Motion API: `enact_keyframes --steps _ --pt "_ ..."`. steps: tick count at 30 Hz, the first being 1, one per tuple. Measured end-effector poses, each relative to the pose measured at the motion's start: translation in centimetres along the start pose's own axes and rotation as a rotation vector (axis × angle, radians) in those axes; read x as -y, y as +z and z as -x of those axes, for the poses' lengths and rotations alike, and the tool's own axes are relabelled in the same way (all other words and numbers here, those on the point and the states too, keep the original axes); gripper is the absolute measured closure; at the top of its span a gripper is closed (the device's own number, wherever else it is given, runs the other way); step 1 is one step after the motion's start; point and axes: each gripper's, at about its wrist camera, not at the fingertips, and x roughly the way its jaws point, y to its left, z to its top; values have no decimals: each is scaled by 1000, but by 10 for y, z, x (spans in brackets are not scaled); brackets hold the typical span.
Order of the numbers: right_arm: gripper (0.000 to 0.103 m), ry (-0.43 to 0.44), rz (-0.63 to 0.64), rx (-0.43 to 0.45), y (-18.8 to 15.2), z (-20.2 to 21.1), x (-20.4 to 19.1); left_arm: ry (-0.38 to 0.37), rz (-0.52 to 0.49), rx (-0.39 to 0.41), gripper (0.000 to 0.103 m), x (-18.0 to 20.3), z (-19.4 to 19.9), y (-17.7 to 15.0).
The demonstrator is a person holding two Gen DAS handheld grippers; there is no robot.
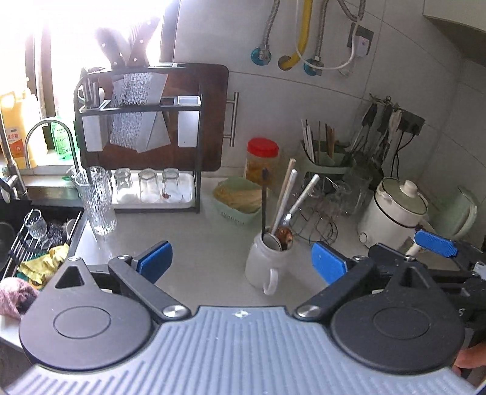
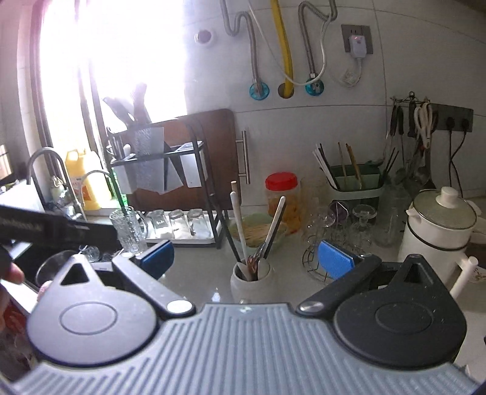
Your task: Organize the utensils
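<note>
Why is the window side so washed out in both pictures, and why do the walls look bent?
Left wrist view: daylight from the window blows out the upper left, fading the knife handles; the fisheye lens bows the tile lines. Right wrist view: the same glare, wider, hazes the rack, and the faucet reads softer; the white mug stays fairly clear.

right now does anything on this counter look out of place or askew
Mostly the white mug alone mid-counter: it is crammed with utensils, spoons and chopsticks leaning at different angles, while the green utensil holder stands by the wall. A crumpled yellow cloth lies by the sink. Nothing looks spilled or broken.
</note>
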Motion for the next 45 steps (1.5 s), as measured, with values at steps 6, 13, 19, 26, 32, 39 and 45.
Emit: enact_keyframes --steps 6,13,19,26,32,39,45 --pt "0 -12 -4 0 -16 24 -2 9 -8 -4 3 8 14 -22" --pt "0 -1 -48 -23 -34 40 2 29 -14 -5 3 16 26 -41" --pt "0 -9 -60 -35 -43 51 7 57 -9 -16 3 16 33 -54" --pt "0 5 -63 -57 -52 57 9 92 11 -33 3 17 39 -66" --pt "0 13 -64 -74 -56 59 12 106 16 -42 3 21 40 -74" --pt "0 22 -61 -84 -57 58 13 118 19 -44 3 22 41 -77" --pt "0 26 -57 -82 -56 56 12 124 23 -45 3 21 41 -78"
